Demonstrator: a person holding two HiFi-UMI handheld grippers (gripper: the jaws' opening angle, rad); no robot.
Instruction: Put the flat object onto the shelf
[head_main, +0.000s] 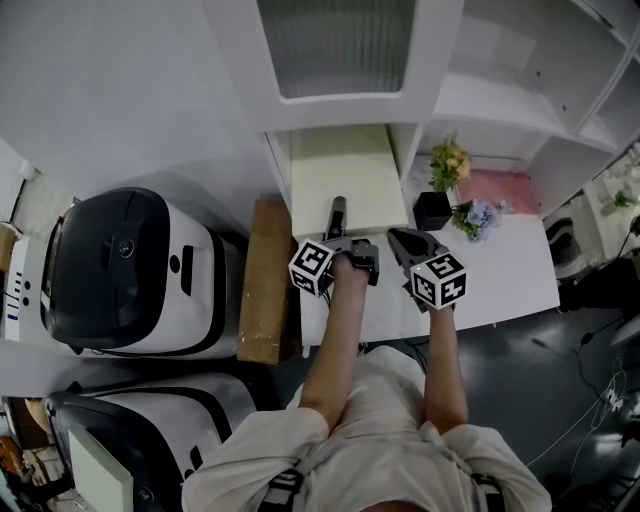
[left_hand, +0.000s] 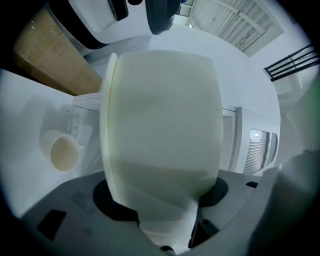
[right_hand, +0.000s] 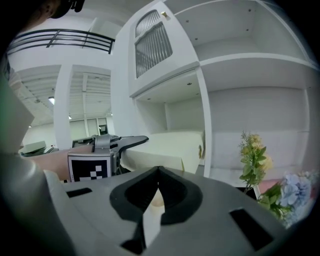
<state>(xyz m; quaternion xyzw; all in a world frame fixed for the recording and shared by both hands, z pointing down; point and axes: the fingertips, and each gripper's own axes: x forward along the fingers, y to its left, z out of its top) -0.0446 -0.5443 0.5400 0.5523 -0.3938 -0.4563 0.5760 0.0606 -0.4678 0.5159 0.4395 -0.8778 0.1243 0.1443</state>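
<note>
Clamping one flat object in left claw | right claw closed together, empty | one shelf ahead

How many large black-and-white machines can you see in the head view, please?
2: the upper machine sits left of the cardboard box; the lower machine lies nearer the person, partly cropped. Others may be hidden.

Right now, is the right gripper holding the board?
No, the left gripper clamps the board; the right gripper is shut on nothing.
</note>
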